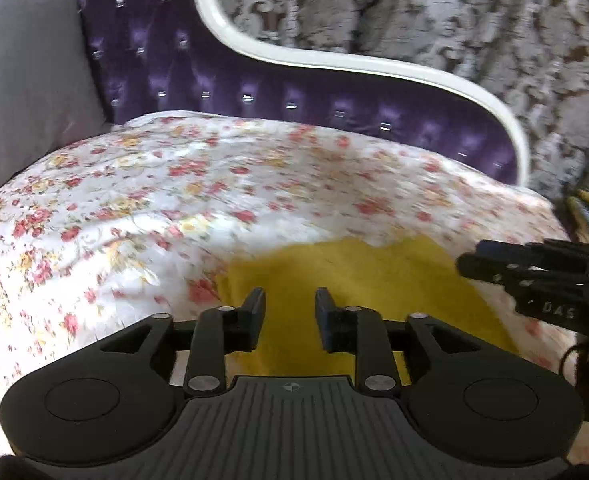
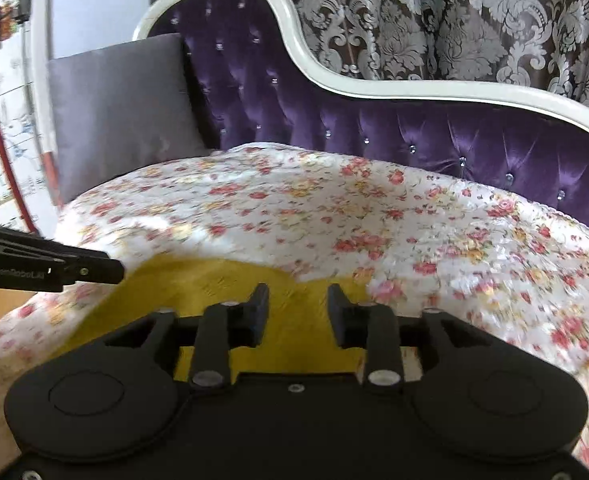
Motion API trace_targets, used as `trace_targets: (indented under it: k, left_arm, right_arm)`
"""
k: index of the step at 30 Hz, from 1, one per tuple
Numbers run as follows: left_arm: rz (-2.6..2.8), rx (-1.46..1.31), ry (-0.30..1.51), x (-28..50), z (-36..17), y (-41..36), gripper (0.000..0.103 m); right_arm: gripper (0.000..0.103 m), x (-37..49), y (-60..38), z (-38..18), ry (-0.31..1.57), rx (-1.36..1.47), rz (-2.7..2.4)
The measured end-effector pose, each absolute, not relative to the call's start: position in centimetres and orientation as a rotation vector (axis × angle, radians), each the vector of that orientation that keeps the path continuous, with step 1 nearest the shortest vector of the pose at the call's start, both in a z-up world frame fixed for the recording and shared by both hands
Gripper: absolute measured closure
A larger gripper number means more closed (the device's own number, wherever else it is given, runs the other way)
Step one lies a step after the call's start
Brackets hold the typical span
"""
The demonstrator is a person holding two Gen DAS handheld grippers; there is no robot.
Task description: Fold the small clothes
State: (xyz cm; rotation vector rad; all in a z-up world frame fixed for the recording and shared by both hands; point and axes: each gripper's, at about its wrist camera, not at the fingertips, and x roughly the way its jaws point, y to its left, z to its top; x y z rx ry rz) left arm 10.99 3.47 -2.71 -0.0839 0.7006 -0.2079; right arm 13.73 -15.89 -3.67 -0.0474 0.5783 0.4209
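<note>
Left wrist view: left gripper [image 1: 289,298] low centre, jaws spread over yellow cloth [image 1: 358,280] (on floral sheet [image 1: 174,184]). Right wrist view: right gripper [image 2: 298,294] likewise spread, holding nothing.

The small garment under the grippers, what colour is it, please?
Plain yellow garment; it shows best in the right wrist view.

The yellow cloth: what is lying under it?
The yellow cloth lies on the floral bedspread, which shows around it. What lies beneath that bedspread is covered.

Open floral bedspread [image 2: 334,208] ahead, tufted purple backrest [image 2: 414,136] behind, grey cushion [image 2: 122,112] left
</note>
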Motion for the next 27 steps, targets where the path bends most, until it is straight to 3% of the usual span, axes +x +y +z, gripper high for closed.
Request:
trace_targets:
  k: [1,4,8,11,15,17,19,22,27]
  left_arm:
    - [-0.223,-0.089,0.705,10.0,-2.7,3.1,0.068]
    - [-0.267,-0.086,0.749,7.6,-3.7,1.9,0.058]
    - [-0.237,-0.042,0.82,6.1,-6.3,1.2,0.056]
    - [-0.212,-0.093,0.878,5.8,-7.5,2.1,0.049]
    - [-0.189,-0.074,0.879,5.5,-7.2,2.2,0.027]
    - [-0.172,-0.074,0.889,5.5,-7.1,2.2,0.026]
    - [-0.153,-0.074,0.902,5.5,-6.9,2.2,0.021]
    - [-0.132,-0.075,0.913,5.0,-6.8,2.2,0.02]
    - [-0.084,-0.061,0.946,4.3,-6.7,1.7,0.02]
  right_arm:
    - [0.044,12.8,-16.0,-3.6,0.59,-0.053,0.429]
    - [0.043,10.4,-15.7,-4.5,0.649,-0.092,0.437]
    - [0.04,7.9,-15.2,-6.7,0.743,-0.167,0.389]
    - [0.035,6.7,-16.1,-7.3,0.775,-0.067,0.371]
    - [0.029,6.0,-16.5,-7.1,0.785,-0.047,0.334]
    - [0.023,5.8,-16.6,-6.8,0.794,-0.023,0.327]
    - [0.007,5.3,-16.9,-6.7,0.795,-0.009,0.321]
    - [0.0,4.5,-17.3,-6.1,0.784,0.034,0.321]
    - [0.001,4.1,-17.4,-6.3,0.848,0.081,0.306]
